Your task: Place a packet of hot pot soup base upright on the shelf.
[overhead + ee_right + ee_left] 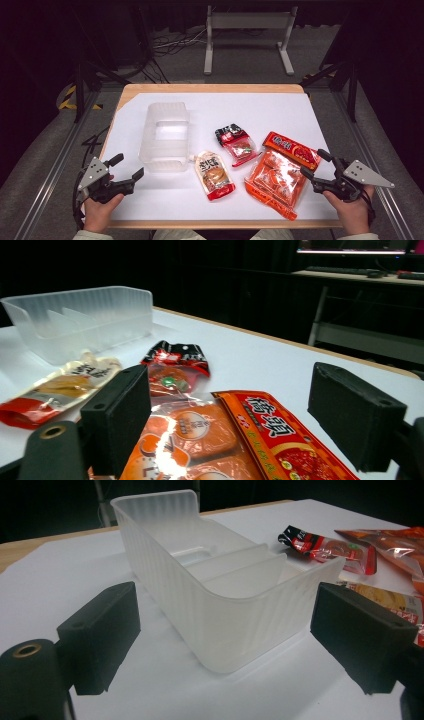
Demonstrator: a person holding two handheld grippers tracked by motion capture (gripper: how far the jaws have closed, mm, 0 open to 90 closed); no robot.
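Counter [300, 107], white, spread ready for packing. Clear bin [166, 134] far left, empty, awaiting packets. Orange pack [275, 181] near right, before right gripper [314, 165], jaws wide, empty. Left gripper [127, 167] near bin, jaws wide.

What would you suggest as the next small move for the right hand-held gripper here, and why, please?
Probably ease the right hand-held gripper forward and down onto the big orange packet. Its jaws stand open and empty, aimed at that packet just ahead, and the clear plastic bin sits empty beside the packets, so a first grasp seems the likely step.
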